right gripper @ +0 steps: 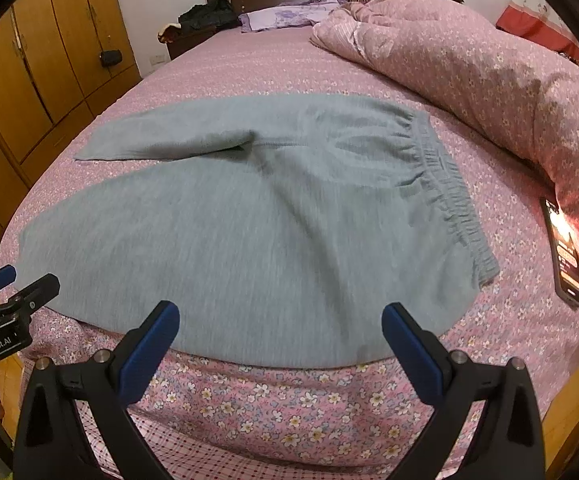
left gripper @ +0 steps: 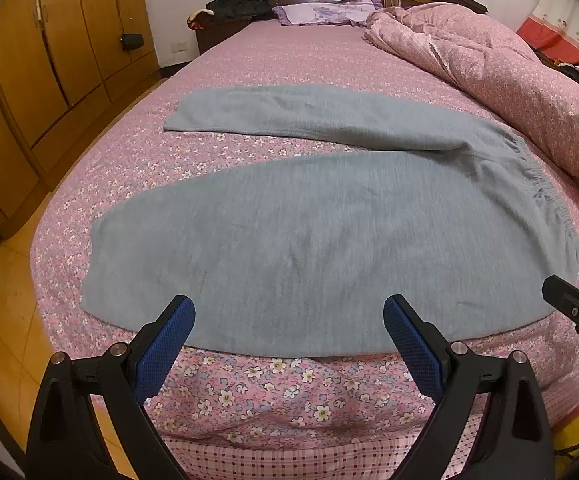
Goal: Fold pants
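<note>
open bed surface ahead, bulk along the right side

the pink floral sheet lies bare across the upper middle of both views, and a bare strip shows between the two legs of the grey pants, which cover the centre. the heaped quilt fills the upper right, just beside the waistband. a lit phone lies at the right edge in the right wrist view. the wardrobe closes off the upper left past a strip of floor.
</note>
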Tool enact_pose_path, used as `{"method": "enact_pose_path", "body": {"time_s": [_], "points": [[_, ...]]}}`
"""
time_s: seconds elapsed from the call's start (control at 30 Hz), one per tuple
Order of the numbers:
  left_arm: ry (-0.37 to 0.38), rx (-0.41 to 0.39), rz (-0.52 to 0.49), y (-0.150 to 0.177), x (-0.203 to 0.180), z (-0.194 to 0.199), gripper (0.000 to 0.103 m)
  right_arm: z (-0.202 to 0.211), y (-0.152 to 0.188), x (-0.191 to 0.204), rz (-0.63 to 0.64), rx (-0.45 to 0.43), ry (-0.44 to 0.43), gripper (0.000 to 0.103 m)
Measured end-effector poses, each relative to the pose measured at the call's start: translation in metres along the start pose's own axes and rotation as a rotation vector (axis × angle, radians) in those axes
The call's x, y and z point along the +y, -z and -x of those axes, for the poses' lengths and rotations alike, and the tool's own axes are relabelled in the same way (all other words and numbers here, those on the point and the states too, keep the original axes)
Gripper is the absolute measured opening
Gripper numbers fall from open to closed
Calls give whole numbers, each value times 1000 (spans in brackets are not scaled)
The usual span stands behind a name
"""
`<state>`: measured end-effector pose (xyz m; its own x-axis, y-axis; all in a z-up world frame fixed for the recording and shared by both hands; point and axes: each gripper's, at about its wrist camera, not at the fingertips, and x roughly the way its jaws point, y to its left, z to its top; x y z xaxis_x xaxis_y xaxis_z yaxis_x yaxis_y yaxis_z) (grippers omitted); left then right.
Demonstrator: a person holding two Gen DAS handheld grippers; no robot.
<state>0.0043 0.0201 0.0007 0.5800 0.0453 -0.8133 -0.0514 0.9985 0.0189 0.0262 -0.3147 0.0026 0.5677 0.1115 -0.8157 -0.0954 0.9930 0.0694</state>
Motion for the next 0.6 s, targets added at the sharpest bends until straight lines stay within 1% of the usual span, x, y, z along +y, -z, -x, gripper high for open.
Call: {"method": "enact_pose_path", "body": {"time_s": [0.2,0.43,0.6], "points": [[-9,-4,-7,-5,3,0,92,1,-8,-1,14,-5,15,103],[-18,-10,-17,-19,9,-2,92,1,-20,-4,29,-25,36,103],[-33,-14,-38,-32,12,-5,92,-5,-29,-7,45,-21,53,103]]}}
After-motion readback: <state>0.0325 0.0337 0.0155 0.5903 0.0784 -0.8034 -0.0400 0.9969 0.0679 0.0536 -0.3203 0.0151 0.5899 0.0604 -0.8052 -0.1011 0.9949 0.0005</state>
